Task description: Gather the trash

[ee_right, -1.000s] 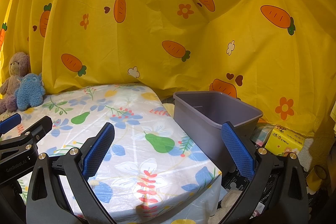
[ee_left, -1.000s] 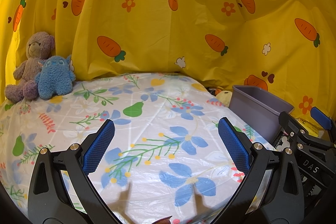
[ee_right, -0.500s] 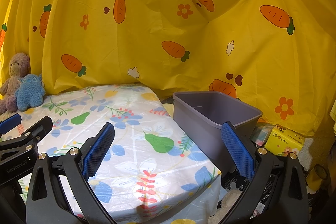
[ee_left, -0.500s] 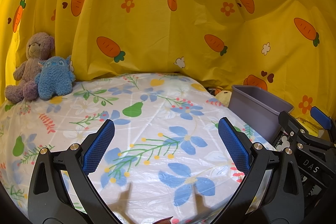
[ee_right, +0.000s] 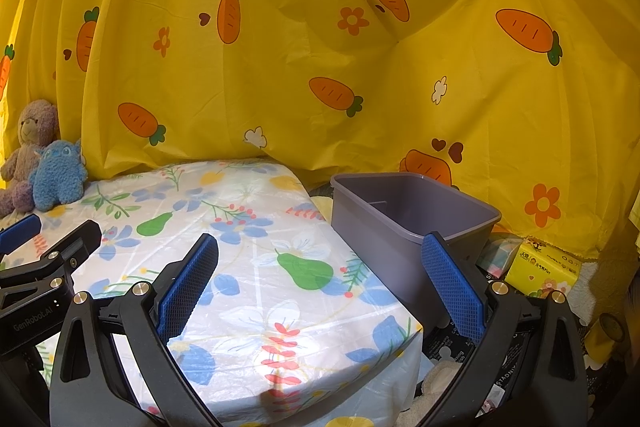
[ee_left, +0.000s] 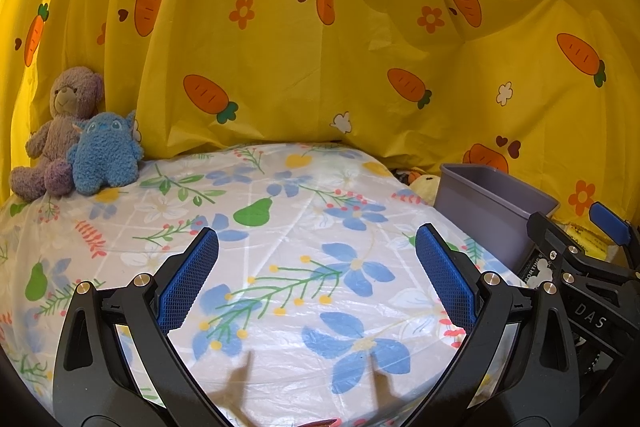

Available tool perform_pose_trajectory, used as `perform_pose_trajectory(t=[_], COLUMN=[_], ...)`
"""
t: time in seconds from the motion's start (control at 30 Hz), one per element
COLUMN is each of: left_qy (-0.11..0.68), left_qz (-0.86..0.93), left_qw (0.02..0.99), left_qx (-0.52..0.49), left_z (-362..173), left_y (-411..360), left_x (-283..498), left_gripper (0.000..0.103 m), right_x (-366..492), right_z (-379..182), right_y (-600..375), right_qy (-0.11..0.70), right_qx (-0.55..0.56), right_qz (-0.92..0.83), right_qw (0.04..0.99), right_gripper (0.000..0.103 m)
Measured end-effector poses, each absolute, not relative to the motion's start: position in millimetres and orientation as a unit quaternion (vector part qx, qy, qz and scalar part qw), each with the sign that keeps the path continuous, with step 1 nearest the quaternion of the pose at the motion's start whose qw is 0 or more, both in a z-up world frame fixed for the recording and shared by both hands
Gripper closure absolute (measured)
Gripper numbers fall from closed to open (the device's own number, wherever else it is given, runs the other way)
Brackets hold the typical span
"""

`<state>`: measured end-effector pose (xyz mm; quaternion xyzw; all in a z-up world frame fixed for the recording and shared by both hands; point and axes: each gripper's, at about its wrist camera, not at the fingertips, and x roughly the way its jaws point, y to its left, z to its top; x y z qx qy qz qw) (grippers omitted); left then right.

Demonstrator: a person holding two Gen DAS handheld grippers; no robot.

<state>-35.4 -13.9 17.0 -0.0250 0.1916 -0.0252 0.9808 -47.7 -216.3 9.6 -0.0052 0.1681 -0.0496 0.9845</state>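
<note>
Both jaws gape, empty: left gripper and right gripper over the table. No trash shows on it; the bin, right, looks light, stiff, best gripped by its rim

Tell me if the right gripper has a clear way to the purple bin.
Probably yes. The right gripper is open and empty, and the purple bin stands just ahead beside the table, with nothing between.

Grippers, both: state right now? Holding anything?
Left gripper: open, jaws wide apart, nothing held, above the floral table cover.
Right gripper: open, empty, beside the grey bin.
</note>
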Motion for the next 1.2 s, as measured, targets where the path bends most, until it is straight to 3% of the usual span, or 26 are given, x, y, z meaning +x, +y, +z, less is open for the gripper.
perform_pose_trajectory(t=[1.2], left_qy=[0.190], left_qz=[-0.031], left_qw=[0.981], left_qx=[-0.021], left_z=[16.0], left_y=[-14.9], left_x=[-38.4], left_gripper=[0.009], right_x=[-47.7], right_z=[9.8], right_y=[-215.6], right_qy=[0.167], right_qx=[-0.005], right_qz=[-0.050], right_qw=[0.985], right_gripper=[0.005])
